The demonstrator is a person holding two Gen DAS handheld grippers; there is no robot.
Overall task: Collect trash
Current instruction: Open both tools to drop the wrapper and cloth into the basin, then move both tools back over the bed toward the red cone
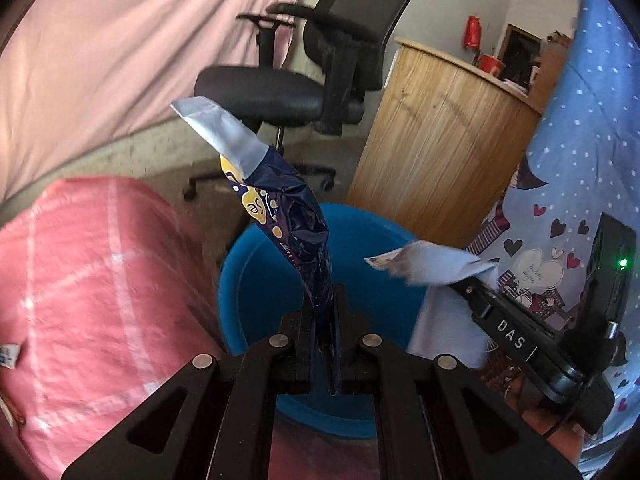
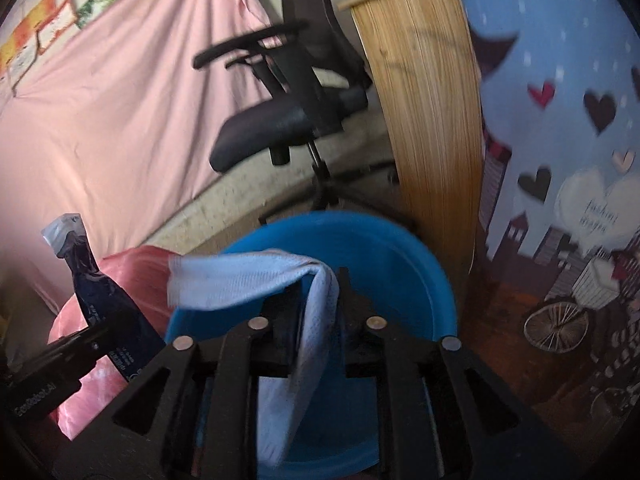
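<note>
My left gripper is shut on a crumpled dark blue snack wrapper with a silver torn top, which sticks up above a blue plastic tub. From the right, my right gripper reaches in over the tub's rim with a light blue, cloth-like scrap at its tip. In the right wrist view that scrap drapes over and hangs down between the parted jaws of the right gripper, lying against one finger, above the tub. The left gripper and the wrapper show at the left.
A pink checked bundle lies left of the tub. Behind it stand a black office chair and a curved wooden counter. A blue sheet printed with hearts hangs at the right, and a pink sheet at the back left.
</note>
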